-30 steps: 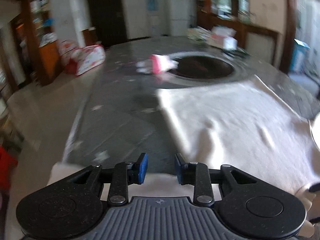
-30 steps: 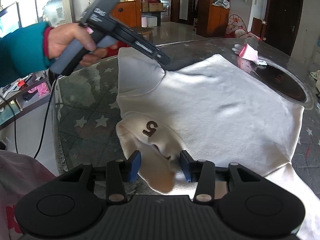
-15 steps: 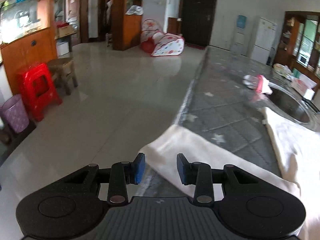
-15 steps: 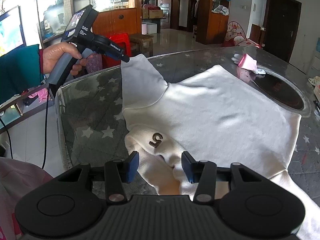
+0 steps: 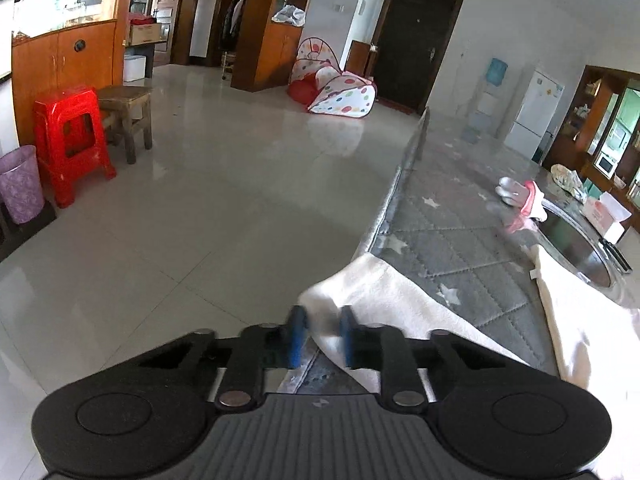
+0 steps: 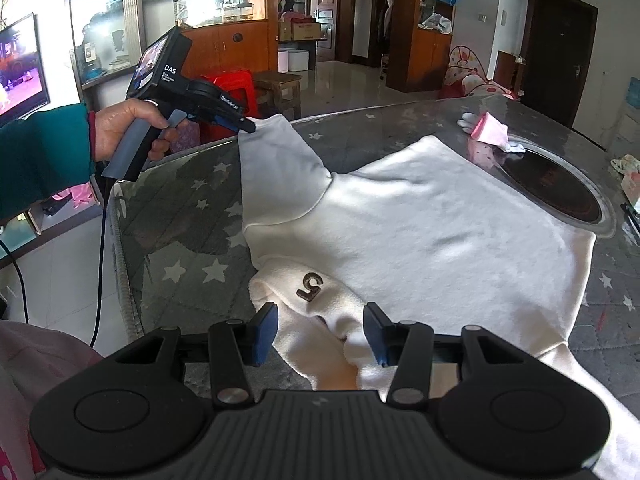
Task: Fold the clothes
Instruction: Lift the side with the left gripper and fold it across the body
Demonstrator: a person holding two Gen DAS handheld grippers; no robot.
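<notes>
**One cream sweater flat on the desk, left sleeve cuff between closing pads**

One garment: a cream sweater, soft napped knit, lying flat on the desk. Desk top is a grey quilted cover with white stars under a glossy clear sheet, rounded at the edge. A dark number patch sits near the collar, at the near end. The body's long axis runs from collar, close to the right gripper, away toward a dark round inset in the desk.

One sleeve stretches out to the desk's left edge, cuff end furthest out. The left gripper, held by a hand in a teal sleeve, has its jaws closing with that cuff between the blue pads; fabric drapes back across the desk.

Right gripper: jaws spread, hovering over the folded collar, pads clear of the cloth.

One small pink-and-white cloth item lies beside the inset.
</notes>
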